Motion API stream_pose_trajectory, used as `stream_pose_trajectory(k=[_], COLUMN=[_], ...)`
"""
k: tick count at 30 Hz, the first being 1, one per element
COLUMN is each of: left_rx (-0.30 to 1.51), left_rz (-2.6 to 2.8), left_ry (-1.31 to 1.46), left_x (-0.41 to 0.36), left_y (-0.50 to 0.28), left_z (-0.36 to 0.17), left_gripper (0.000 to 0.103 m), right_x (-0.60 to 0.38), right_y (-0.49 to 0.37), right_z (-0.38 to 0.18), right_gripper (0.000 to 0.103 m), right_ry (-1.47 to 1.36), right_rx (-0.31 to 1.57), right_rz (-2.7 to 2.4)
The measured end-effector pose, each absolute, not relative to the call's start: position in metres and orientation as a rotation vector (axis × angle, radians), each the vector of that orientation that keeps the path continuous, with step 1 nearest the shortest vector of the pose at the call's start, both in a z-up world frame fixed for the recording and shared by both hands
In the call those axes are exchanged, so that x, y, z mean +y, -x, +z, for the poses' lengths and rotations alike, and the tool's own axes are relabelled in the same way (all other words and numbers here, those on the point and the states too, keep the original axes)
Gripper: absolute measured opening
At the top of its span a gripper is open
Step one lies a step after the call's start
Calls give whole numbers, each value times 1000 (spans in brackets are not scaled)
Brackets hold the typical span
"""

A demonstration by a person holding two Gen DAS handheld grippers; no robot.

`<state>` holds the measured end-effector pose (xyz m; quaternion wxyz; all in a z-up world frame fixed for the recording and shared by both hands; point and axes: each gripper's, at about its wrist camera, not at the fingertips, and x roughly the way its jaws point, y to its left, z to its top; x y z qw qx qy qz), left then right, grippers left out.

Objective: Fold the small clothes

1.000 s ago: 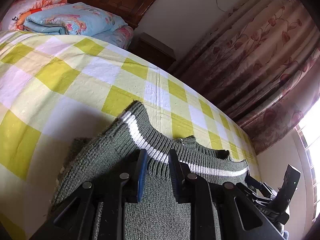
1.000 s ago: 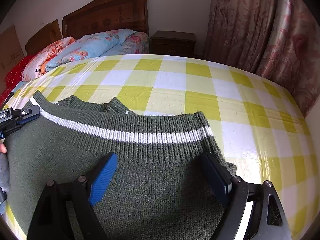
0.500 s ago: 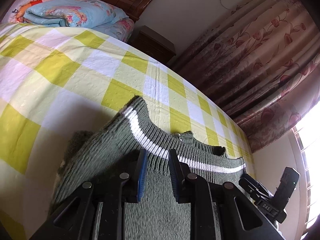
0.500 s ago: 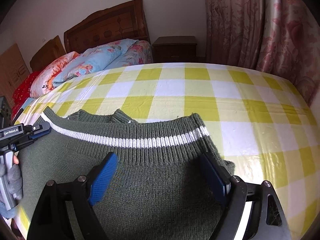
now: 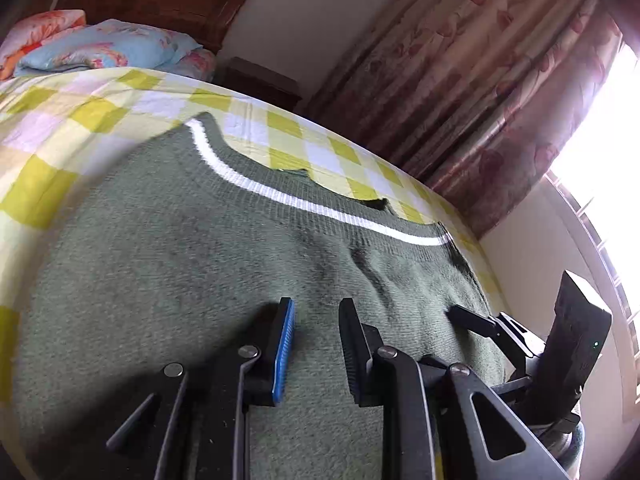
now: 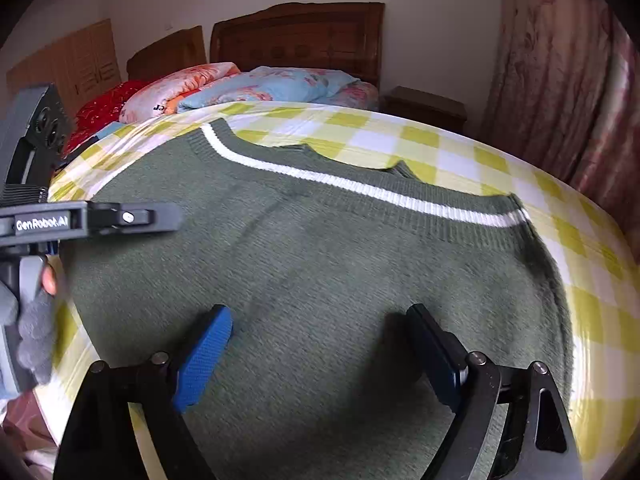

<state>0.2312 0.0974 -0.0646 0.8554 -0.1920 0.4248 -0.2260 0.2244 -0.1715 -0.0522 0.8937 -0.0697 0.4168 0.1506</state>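
Over the sweater (image 6: pixel 320 280), right claw (image 6: pixel 316 344) gapes wide, empty.

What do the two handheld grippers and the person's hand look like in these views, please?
Both the left gripper and right gripper are matte black angular frames with silver pivot bolts and blue ribbed finger pads. The left one carries white "GenRobot.AI" lettering. The left hand wears a grey knit glove with bare fingertips.

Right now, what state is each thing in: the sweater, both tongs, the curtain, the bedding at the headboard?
green sweater: spread flat on the checked bedsheet, striped hem farthest from the cameras.
left tongs: open, empty, above the knit.
right tongs: open wide, empty.
curtain: drawn.
quilts: folded, stacked.
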Motion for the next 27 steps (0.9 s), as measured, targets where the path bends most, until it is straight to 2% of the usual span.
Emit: stream_pose_trajectory(k=[5,9,10,18,23,27], left_rx=[818,856,815,851,792,809], left_rz=[-414,-402,-402,-428,-384,-337], left_ry=[440,329,311,425,391,462], left_x=[137,124,123,141,156,191], left_y=[-198,-188,-183,-187,-160,-152], left_z=[-50,-65,-67,-72,-51,-62], left_gripper=[24,24,24,21,22,24], right_x=[-204,-182,-174,-203,-256,-308], right_y=[-208,-183,-179,-167,-132,-104], right_z=[-37,-34,-40,-49,-32,-36], right_gripper=[103,103,103,103,103,103], right_ry=[106,162,195,137,-6,-173], right_rx=[862,808,810,821,782,803], right_rz=[182,272,301,308,247,178])
